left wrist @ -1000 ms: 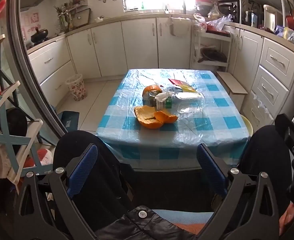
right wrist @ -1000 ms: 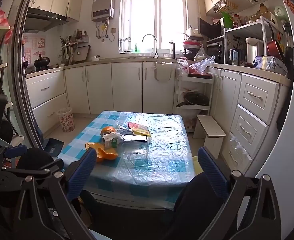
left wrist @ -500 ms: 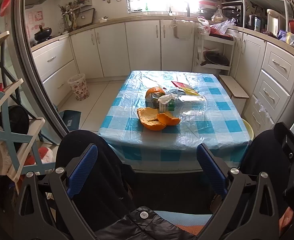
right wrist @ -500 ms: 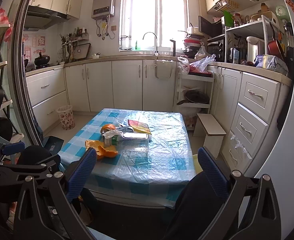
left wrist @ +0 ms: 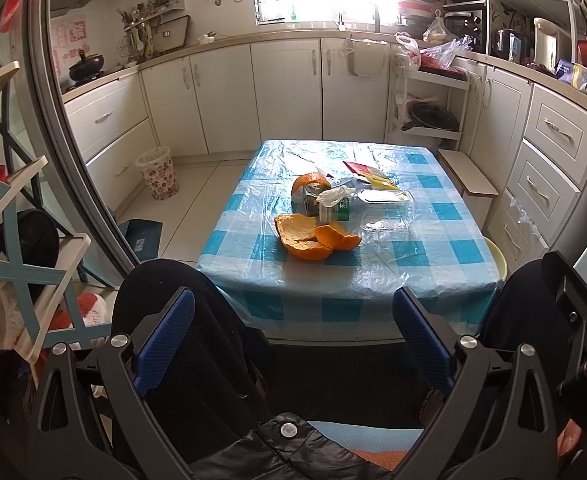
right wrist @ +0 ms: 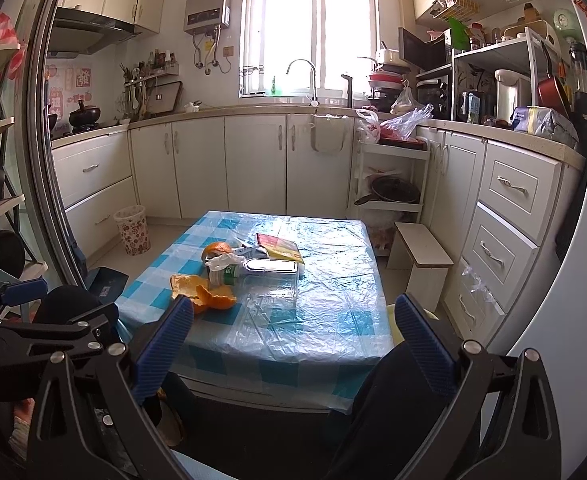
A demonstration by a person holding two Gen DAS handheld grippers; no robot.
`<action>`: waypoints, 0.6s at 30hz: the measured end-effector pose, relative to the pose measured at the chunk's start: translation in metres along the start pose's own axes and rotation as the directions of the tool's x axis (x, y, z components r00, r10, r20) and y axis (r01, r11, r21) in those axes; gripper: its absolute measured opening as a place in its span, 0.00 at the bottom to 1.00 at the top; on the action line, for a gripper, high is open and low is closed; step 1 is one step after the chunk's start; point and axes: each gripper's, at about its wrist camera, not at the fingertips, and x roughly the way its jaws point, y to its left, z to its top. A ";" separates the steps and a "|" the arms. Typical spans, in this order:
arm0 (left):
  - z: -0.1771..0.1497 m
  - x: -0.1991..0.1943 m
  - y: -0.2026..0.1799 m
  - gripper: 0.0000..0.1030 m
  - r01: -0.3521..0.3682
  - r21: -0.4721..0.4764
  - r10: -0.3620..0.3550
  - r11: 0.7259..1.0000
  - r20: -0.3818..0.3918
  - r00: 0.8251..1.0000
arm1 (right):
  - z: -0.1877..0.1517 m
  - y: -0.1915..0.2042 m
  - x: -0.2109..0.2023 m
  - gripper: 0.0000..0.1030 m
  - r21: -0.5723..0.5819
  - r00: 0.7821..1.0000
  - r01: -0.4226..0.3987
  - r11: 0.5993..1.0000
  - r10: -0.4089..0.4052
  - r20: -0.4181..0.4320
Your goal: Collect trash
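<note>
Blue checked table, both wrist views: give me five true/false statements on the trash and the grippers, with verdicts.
1. Both the left gripper and the right gripper are open and empty. True.
2. The large orange peel pieces lie on the blue checked table. True.
3. The clear plastic clamshell box sits on the floor. False: it is on the table, right of the peels.
4. The floral wastebasket stands on the table. False: it stands on the floor by the cabinets.
5. The left gripper grips the crumpled white tissue. False: it lies untouched in the pile.
</note>
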 end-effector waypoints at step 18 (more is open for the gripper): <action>-0.002 0.000 0.003 0.92 -0.002 -0.001 0.002 1.000 0.000 1.000 | -0.001 0.001 0.000 0.94 -0.002 1.000 -0.004 1.000 0.004 -0.007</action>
